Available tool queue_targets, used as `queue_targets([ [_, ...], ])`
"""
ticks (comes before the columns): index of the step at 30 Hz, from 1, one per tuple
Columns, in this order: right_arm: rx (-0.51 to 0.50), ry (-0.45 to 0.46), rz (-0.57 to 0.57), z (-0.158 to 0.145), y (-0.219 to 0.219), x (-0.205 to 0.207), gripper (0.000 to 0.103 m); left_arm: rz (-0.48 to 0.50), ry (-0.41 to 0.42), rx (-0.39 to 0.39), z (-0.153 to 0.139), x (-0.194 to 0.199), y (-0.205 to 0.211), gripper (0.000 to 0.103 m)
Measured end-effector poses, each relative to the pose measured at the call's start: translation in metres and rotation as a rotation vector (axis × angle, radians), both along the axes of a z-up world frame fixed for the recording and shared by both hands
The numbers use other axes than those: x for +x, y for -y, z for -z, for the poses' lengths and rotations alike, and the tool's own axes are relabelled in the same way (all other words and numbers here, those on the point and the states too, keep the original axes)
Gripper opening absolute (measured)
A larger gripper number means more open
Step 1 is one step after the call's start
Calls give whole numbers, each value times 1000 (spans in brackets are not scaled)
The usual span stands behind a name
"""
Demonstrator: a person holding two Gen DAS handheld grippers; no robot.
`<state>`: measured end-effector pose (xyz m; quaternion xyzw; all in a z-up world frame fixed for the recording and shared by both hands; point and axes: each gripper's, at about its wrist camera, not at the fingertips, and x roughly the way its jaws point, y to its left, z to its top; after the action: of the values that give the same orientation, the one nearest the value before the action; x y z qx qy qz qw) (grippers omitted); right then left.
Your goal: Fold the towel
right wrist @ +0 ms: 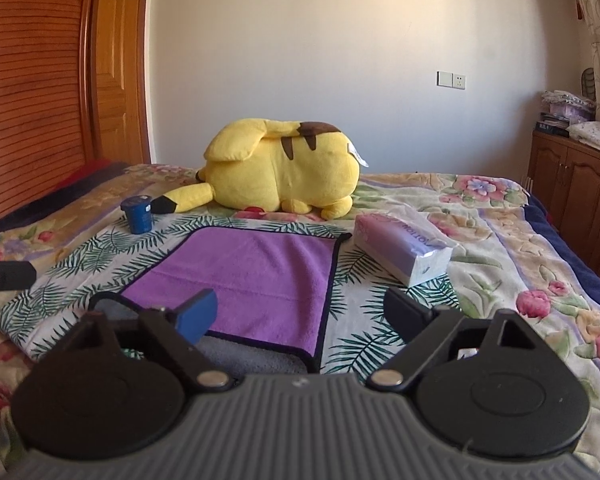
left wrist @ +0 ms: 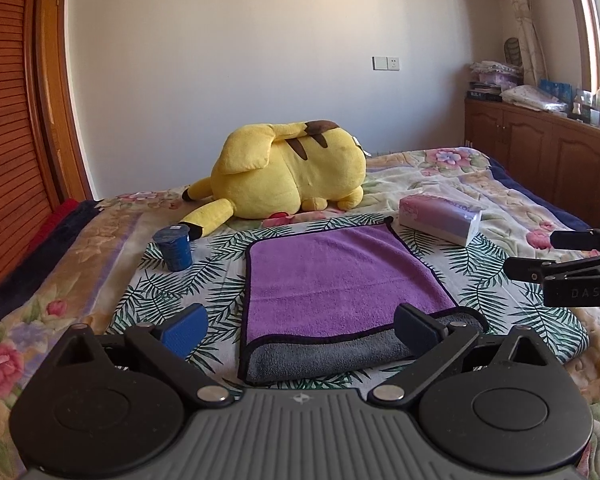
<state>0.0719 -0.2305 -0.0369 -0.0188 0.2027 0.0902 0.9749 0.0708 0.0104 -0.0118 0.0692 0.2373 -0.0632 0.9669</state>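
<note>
A purple towel [left wrist: 340,276] with a dark hem and grey underside lies folded over on the leaf-print cloth [left wrist: 180,288] on the bed; a grey strip shows along its near edge [left wrist: 324,356]. It also shows in the right wrist view [right wrist: 252,276]. My left gripper [left wrist: 300,328] is open and empty, hovering above the towel's near edge. My right gripper [right wrist: 304,314] is open and empty, above the towel's near right corner. The right gripper's fingers [left wrist: 540,268] show at the right edge of the left wrist view.
A yellow plush toy [left wrist: 288,172] lies beyond the towel. A blue cup [left wrist: 175,248] stands to the towel's left. A tissue pack [left wrist: 440,216] lies to its right. Wooden cabinets [left wrist: 540,152] stand along the right wall, a wooden wardrobe [left wrist: 16,120] on the left.
</note>
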Motion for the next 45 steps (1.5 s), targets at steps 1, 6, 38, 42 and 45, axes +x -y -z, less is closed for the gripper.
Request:
queue_targets([
  [1,0,-6,-1,2,0,3,89,7,-5,-1,0,4,0,82],
  [6,5,-38,-2,9,1,21,87,37,-16,8,5,21,1,74],
  [38,11,-202,-69,49,-4,76,81,26,-168,62,71,112,-36,59],
  [42,11,-216,-69,52,-3,78,81,15,-206,81,79,119,-39,59],
  [45,11,-228,-68,54,-3,79,81,11,-229,68,84,123,-42,58],
])
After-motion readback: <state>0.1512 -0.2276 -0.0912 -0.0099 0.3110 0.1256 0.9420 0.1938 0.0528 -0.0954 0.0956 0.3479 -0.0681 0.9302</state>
